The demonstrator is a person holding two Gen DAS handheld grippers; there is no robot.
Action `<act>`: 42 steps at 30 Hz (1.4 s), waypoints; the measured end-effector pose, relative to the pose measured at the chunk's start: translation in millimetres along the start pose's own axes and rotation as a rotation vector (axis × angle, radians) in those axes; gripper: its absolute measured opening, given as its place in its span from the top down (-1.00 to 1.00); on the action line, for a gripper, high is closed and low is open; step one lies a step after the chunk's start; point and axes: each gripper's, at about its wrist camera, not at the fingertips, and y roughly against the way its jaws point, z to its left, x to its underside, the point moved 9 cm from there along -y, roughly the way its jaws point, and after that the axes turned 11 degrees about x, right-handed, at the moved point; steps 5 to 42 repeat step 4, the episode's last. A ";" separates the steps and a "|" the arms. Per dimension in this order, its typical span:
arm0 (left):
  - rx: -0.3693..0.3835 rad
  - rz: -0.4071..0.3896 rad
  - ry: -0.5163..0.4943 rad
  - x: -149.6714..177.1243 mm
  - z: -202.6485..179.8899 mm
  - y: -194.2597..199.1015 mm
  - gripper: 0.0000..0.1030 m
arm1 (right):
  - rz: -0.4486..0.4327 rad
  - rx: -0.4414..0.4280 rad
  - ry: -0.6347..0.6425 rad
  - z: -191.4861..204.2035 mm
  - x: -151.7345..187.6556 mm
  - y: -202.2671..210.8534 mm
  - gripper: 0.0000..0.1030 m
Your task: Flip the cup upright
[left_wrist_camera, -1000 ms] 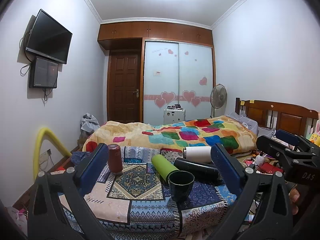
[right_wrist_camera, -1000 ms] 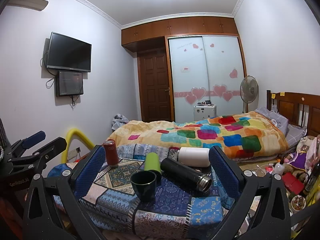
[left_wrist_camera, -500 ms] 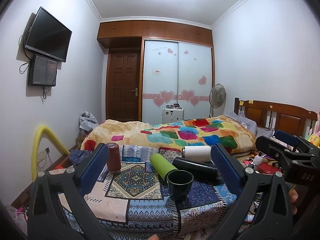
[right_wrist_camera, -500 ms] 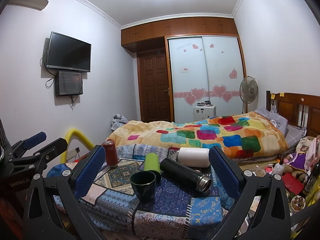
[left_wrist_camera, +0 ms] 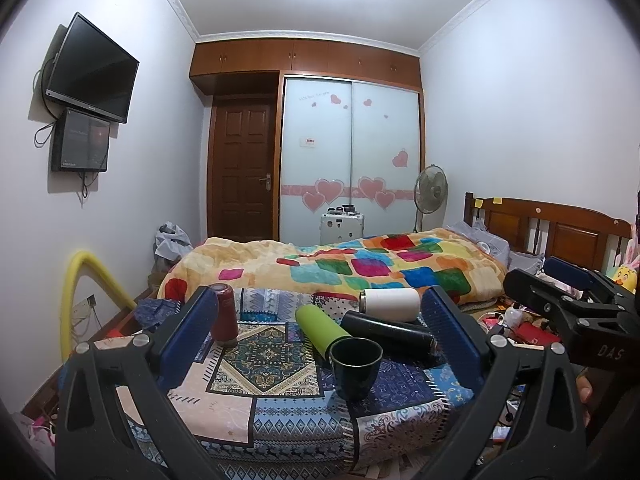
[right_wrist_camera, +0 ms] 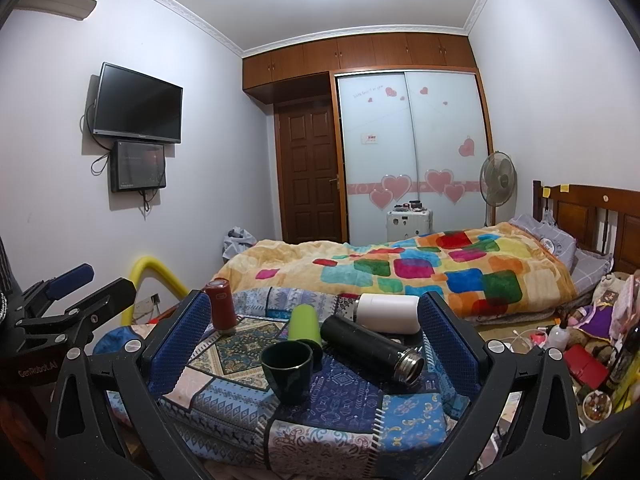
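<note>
Nearest us, both claws are spread wide and hold nothing: left gripper [left_wrist_camera: 320,336] and right gripper [right_wrist_camera: 316,334], their blue pads framing the patterned cloth [left_wrist_camera: 256,420] on the table.

Between the pads stands the dark green cup [left_wrist_camera: 355,368], mouth up, near the front of the cloth; the right wrist view shows it [right_wrist_camera: 287,372] upright as well, clear of either claw.

Just behind the cup lies a lime green bottle [left_wrist_camera: 320,328] on its side, its end touching or nearly touching the cup; we cannot tell which. Beside it a black flask [right_wrist_camera: 372,346] lies tilted across the cloth, steel mouth toward us. Behind the flask a white flask [right_wrist_camera: 390,314] lies on its side. At the far left of the cloth a red bottle [left_wrist_camera: 224,316] stands upright.

Beyond the table, a bed with a patchwork blanket [left_wrist_camera: 360,264]; farther off, a wooden door [left_wrist_camera: 242,176] and a wardrobe with pink hearts [left_wrist_camera: 352,160].
</note>
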 end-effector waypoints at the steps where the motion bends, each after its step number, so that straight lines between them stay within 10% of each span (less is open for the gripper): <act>1: 0.001 0.001 -0.001 -0.1 0.0 -0.1 -1.00 | 0.001 -0.001 0.000 0.0 -0.1 0.0 -1.00; 42: 0.002 0.004 -0.003 0.7 -0.3 -0.6 -1.00 | 0.000 0.000 -0.001 0.1 -0.2 -0.2 -1.00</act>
